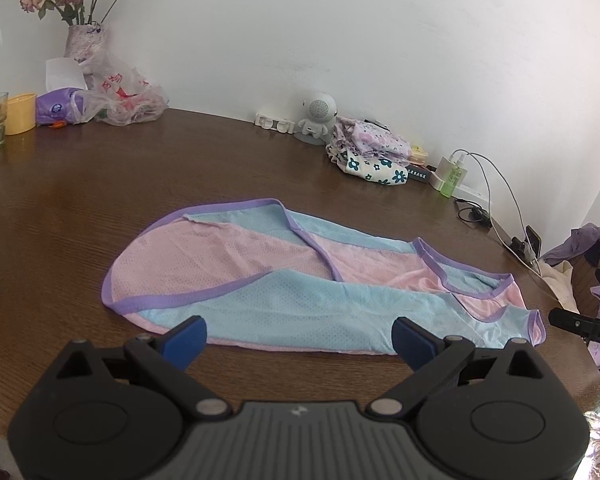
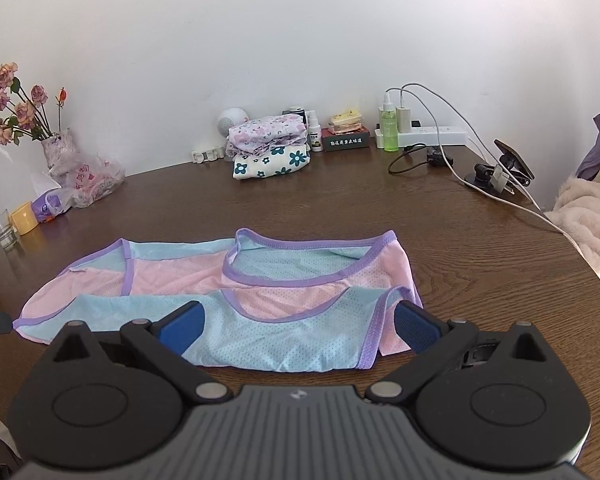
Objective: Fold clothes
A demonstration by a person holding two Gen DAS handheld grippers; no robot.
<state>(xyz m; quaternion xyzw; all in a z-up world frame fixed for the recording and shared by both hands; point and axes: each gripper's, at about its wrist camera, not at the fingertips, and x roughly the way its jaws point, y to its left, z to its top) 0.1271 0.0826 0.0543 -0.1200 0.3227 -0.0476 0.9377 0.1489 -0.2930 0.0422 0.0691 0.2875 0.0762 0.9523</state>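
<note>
A sleeveless mesh top (image 1: 308, 280) lies flat on the brown wooden table (image 1: 80, 184), near its front edge. The fabric is pale blue and pink in broad panels, dotted with tiny holes, with purple binding along the neckline and armholes; it is lightly creased. The left gripper (image 1: 300, 336) is over the top's near hem, jaws spread wide and holding nothing. The right gripper (image 2: 300, 326) is likewise wide open and empty above the blue panel by the neckline.
</note>
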